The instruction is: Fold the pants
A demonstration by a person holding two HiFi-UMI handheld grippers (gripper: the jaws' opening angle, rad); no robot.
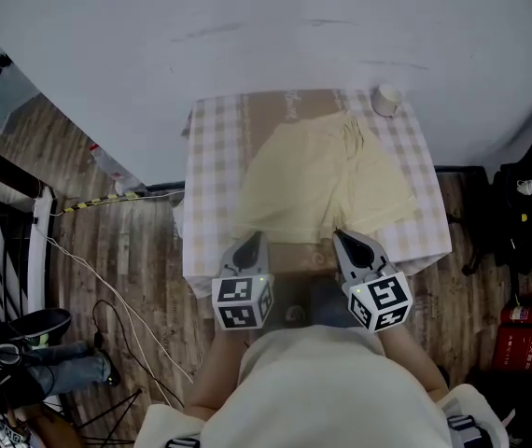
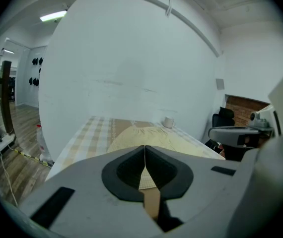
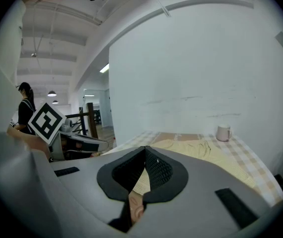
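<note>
Hovering at near hem of pants [image 1: 317,180], left tongs [image 1: 251,241] and right tongs [image 1: 343,238] closed, empty.

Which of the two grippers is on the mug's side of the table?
The right gripper: the mug stands at the table's far right corner, diagonally across the shorts from the left gripper.

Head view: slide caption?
Left gripper and right gripper, both shut, poised by the near hem of pale yellow pants spread on a checked tablecloth.
</note>
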